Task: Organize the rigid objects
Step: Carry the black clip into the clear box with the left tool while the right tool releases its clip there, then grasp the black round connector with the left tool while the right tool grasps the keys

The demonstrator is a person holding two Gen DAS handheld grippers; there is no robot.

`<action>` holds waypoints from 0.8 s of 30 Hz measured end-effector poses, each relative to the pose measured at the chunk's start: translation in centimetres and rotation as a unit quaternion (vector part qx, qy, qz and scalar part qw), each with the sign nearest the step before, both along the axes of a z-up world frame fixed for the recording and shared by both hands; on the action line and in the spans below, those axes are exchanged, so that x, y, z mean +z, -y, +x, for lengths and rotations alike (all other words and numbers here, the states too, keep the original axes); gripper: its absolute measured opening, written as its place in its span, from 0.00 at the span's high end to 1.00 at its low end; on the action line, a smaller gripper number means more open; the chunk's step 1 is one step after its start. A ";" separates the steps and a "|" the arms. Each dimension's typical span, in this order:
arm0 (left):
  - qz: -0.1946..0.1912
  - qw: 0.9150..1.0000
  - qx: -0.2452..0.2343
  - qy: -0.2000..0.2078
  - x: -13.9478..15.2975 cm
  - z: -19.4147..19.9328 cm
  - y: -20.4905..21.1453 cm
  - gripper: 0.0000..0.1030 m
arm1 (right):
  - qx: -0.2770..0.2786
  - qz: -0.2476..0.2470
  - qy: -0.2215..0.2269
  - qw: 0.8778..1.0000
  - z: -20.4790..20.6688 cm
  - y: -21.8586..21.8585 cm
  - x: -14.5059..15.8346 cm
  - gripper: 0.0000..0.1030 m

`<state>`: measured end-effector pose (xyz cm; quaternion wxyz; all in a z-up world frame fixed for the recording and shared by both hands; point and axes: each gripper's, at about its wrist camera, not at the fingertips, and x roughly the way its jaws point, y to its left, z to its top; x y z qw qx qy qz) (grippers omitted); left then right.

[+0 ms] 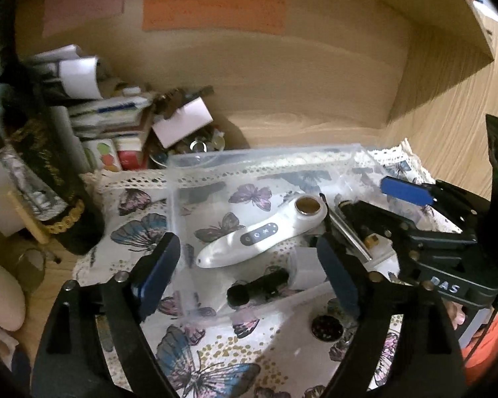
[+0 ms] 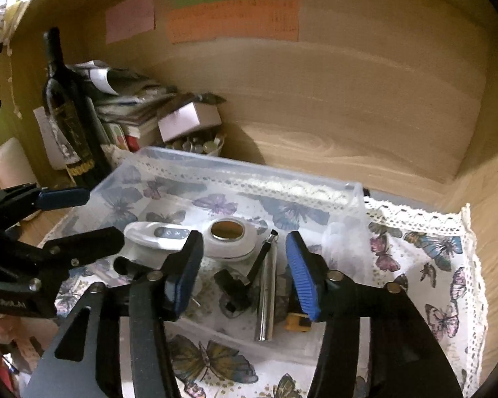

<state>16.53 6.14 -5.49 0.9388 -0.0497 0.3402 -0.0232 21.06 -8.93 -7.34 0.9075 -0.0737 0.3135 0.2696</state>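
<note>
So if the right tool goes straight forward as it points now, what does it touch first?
Most likely the silver metal tube lying in the clear plastic box, between the open fingers of the right tool. Depth is unclear, so the black clip beside it could come first.

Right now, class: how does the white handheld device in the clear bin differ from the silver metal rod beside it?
The white handheld device is broad, curved plastic with buttons and a round metal-ringed head; the silver rod is thin, straight, bare metal. The device lies across the clear bin; the rod runs front to back. Both lie flat inside the bin.
</note>
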 end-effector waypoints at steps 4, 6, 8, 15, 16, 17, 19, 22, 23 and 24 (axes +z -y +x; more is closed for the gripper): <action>0.004 1.000 0.010 0.022 1.2 -1.7 -0.5 0.07 | 0.004 0.010 0.021 1.000 -2.0 0.7 1.2 0.41; 0.006 0.999 0.010 0.031 1.6 -2.8 -0.5 0.05 | 0.006 0.010 0.028 1.000 -2.9 0.9 1.5 0.41; 0.005 0.999 0.009 0.035 1.7 -3.6 -0.5 0.04 | 0.010 0.009 0.030 0.999 -3.8 1.2 1.6 0.41; 0.010 1.000 0.007 0.014 -0.3 -5.8 -0.4 0.03 | 0.029 0.006 0.004 1.000 -6.3 0.9 -0.2 0.41; 0.009 1.000 0.005 0.007 -0.8 -6.0 -0.5 0.03 | 0.033 0.003 -0.002 0.999 -6.4 0.6 -0.7 0.41; 0.009 1.000 0.004 0.003 -1.1 -6.2 -0.4 0.03 | 0.037 -0.001 -0.008 0.999 -6.6 0.4 -1.1 0.41; 0.005 1.000 0.000 -0.009 -2.1 -6.5 -0.3 0.03 | 0.042 -0.009 -0.020 0.999 -6.8 0.0 -1.9 0.42; 0.002 1.000 -0.011 -0.024 -3.2 -6.7 0.3 0.06 | 0.045 -0.007 -0.039 0.998 -7.0 0.2 -2.9 0.42; 0.005 0.999 -0.016 -0.028 -3.4 -6.7 0.6 0.08 | 0.046 -0.007 -0.046 0.998 -7.1 0.3 -3.3 0.42; 0.006 0.999 -0.020 -0.030 -3.6 -6.7 0.8 0.12 | 0.048 -0.008 -0.054 0.997 -7.2 0.5 -3.8 0.42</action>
